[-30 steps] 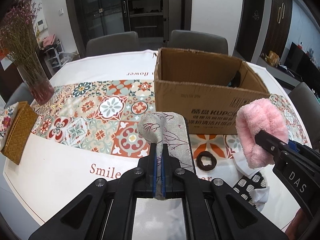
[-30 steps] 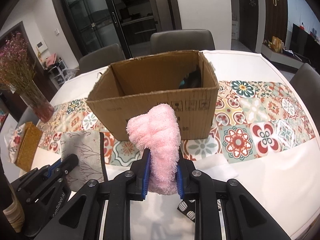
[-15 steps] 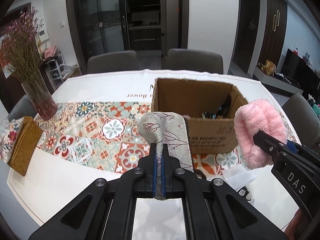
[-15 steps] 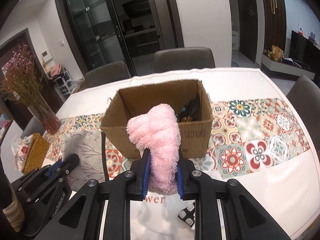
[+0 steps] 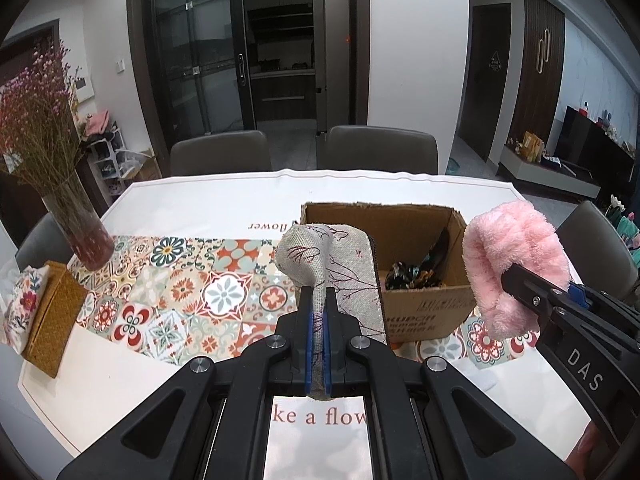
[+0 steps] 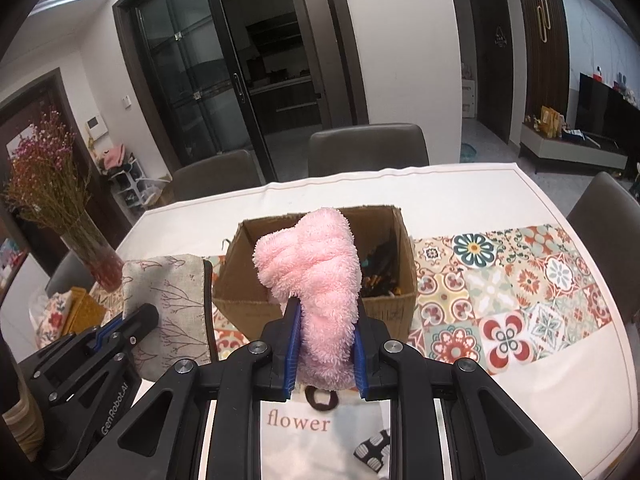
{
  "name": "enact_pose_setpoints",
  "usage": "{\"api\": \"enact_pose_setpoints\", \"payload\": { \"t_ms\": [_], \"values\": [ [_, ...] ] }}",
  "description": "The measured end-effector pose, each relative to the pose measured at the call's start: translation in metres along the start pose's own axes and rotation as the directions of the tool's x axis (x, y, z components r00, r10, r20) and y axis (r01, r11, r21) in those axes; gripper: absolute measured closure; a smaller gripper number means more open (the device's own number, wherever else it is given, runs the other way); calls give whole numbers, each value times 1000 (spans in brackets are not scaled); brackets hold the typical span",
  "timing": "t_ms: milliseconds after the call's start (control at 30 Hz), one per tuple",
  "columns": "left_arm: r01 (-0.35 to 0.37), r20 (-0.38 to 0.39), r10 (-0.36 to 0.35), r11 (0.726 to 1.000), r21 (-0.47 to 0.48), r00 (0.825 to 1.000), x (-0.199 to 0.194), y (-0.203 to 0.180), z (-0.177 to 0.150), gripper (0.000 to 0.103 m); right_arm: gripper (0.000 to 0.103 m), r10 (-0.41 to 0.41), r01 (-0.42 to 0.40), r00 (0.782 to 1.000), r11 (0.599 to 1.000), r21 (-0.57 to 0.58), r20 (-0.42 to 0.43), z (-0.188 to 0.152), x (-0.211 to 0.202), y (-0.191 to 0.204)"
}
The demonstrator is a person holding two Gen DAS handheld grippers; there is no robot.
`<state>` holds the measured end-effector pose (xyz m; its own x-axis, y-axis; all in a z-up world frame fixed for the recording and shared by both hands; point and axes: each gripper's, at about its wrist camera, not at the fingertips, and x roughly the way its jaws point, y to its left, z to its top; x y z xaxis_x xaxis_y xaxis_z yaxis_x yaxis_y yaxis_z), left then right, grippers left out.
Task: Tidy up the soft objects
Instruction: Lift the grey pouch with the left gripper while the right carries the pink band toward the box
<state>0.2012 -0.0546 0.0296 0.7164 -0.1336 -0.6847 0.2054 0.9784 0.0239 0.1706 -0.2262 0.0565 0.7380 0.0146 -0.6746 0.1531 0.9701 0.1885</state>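
White, with a patterned tile runner, the bench [image 5: 192, 208] carries an open cardboard box [image 6: 240, 304]. Before the box, the left claw [image 5: 317, 344] pinches a grey linen pouch [image 5: 340, 264]; beside it the right claw [image 6: 325, 356] clamps a pink fluffy cloth [image 6: 316, 272].

A white-clothed dining table [image 5: 208, 200] carries everything, with a band of bright patterned tiles [image 5: 180, 292] printed across its middle. On it stand an open cardboard box [image 6: 384, 312] with dark items inside, a glass vase of dried pink flowers [image 5: 80, 232] at the left end, and a woven yellow box [image 5: 52, 320] beside a floral cloth. Near the front edge lie a dark brown ring [image 6: 320, 398] and a black-and-white patterned piece [image 6: 374, 448].
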Motion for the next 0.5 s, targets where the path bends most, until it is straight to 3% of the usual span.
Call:
{"api": "enact_pose_setpoints", "payload": {
  "t_ms": [500],
  "values": [
    [20, 38, -21, 1000, 21, 999, 19, -5, 51, 98, 80, -6, 6, 1000, 1000, -13, 8, 38, 21, 2]
  ]
}}
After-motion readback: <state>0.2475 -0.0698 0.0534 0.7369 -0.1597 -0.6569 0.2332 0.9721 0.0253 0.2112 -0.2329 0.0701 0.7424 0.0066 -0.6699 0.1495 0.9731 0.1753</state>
